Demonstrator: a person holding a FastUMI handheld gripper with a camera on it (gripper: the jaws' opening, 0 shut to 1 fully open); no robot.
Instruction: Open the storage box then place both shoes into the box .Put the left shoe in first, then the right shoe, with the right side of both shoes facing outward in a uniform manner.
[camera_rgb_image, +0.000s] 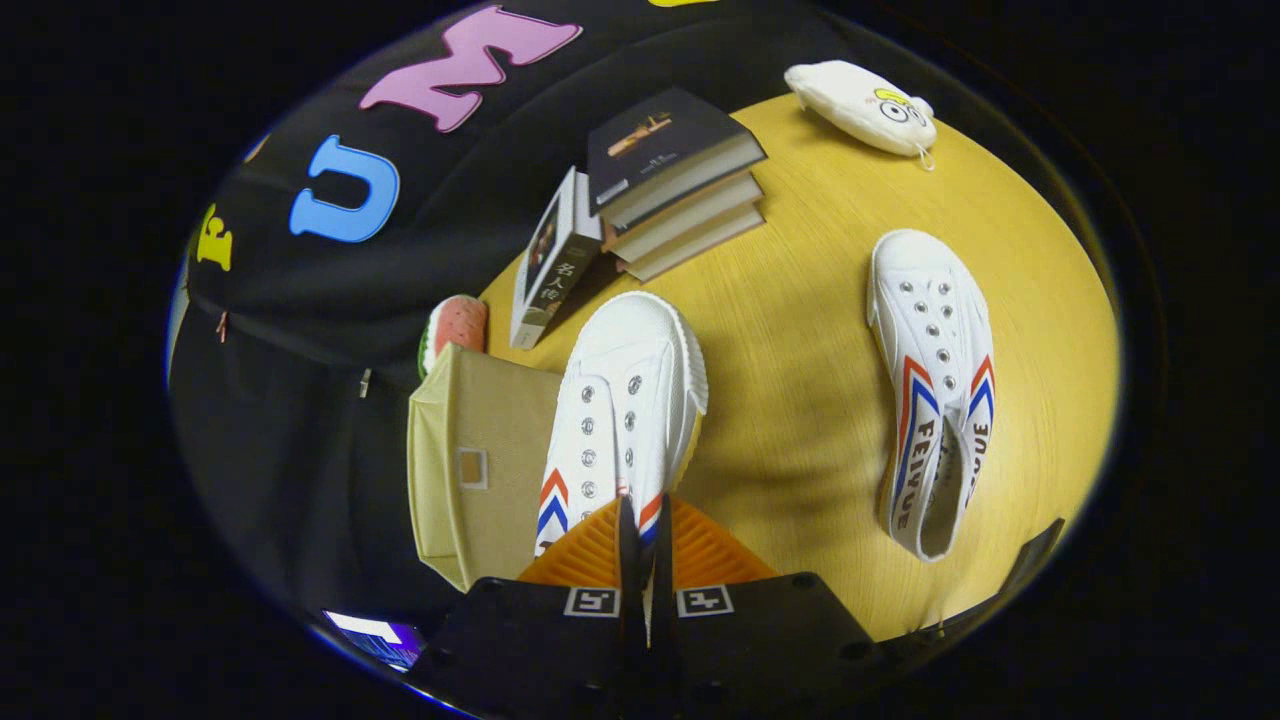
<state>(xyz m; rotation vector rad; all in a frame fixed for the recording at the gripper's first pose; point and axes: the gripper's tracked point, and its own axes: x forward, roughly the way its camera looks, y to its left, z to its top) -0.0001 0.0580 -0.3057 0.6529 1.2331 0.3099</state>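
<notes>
Your gripper (645, 545) — orange fingers (590, 555) pinched nearly together on the heel of one white shoe (625, 400), toe pointing ahead; beige storage box (480, 460) touching its left side; second shoe (935, 380) well apart to the right on the yellow table (800, 380); stacked books (675, 180) beyond.

The heel end of the white canvas shoe with red and blue chevrons (620, 400) is hidden behind the orange ribbed fingers (590, 555) of the gripper (640, 560), low in the middle of the frame. The fingers stand close together on a thin edge of its collar; whether both press on it cannot be told. The beige fabric storage box (470, 460) is partly covered by that shoe, its inside unseen. The watermelon-slice toy (455, 325) peeks half out behind the box. Small cover print on the dark stacked books (680, 180) is unreadable.
</notes>
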